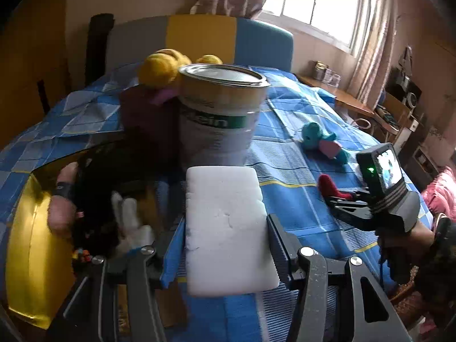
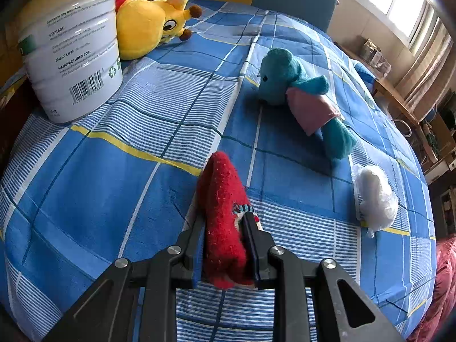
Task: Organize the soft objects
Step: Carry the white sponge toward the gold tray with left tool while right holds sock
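My left gripper [image 1: 225, 225] is shut on a white foam block [image 1: 228, 228], held above the bed. My right gripper [image 2: 221, 222] is shut on a red sock [image 2: 223, 216]; it also shows in the left wrist view [image 1: 342, 196], low over the blue checked bedsheet [image 2: 85, 185]. A teal plush in a pink shirt [image 2: 302, 99] lies ahead of the right gripper. A yellow plush [image 2: 151, 25] lies behind a white tin can [image 2: 74, 48]. A white wad of plastic-wrapped stuffing [image 2: 376, 196] lies to the right.
A yellow-rimmed black container [image 1: 25, 245] at the left holds several dark and white soft items. A headboard [image 1: 199, 40] stands at the back. A wooden desk [image 1: 359, 105] and window are to the right, a pink cloth [image 2: 444, 285] at the bed's right edge.
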A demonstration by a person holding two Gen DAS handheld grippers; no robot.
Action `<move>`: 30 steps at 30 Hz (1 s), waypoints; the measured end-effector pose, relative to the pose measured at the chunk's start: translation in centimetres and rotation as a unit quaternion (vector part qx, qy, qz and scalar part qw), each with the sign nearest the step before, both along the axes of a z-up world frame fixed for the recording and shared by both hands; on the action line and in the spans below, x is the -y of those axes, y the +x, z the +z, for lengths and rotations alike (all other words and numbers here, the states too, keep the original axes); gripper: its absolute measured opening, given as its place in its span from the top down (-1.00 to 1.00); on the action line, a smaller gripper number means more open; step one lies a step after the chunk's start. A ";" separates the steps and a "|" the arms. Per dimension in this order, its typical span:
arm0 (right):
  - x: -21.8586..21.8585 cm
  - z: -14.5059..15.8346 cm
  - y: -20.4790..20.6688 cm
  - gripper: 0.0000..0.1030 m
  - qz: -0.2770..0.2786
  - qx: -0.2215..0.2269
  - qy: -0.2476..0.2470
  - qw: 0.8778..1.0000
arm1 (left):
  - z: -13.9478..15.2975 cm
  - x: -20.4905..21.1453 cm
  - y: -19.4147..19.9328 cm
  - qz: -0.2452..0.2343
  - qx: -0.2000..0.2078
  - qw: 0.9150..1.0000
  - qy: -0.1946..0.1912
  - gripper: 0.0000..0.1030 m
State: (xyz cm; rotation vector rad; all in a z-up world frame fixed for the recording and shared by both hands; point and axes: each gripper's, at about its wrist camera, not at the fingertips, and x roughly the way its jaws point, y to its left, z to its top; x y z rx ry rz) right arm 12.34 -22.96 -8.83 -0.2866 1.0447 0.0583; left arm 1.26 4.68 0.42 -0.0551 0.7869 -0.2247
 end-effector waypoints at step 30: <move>-0.8 0.1 -0.5 0.51 0.003 0.003 -0.022 1.000 | -2.1 -26.8 7.0 0.226 -0.096 0.968 -0.054 -0.10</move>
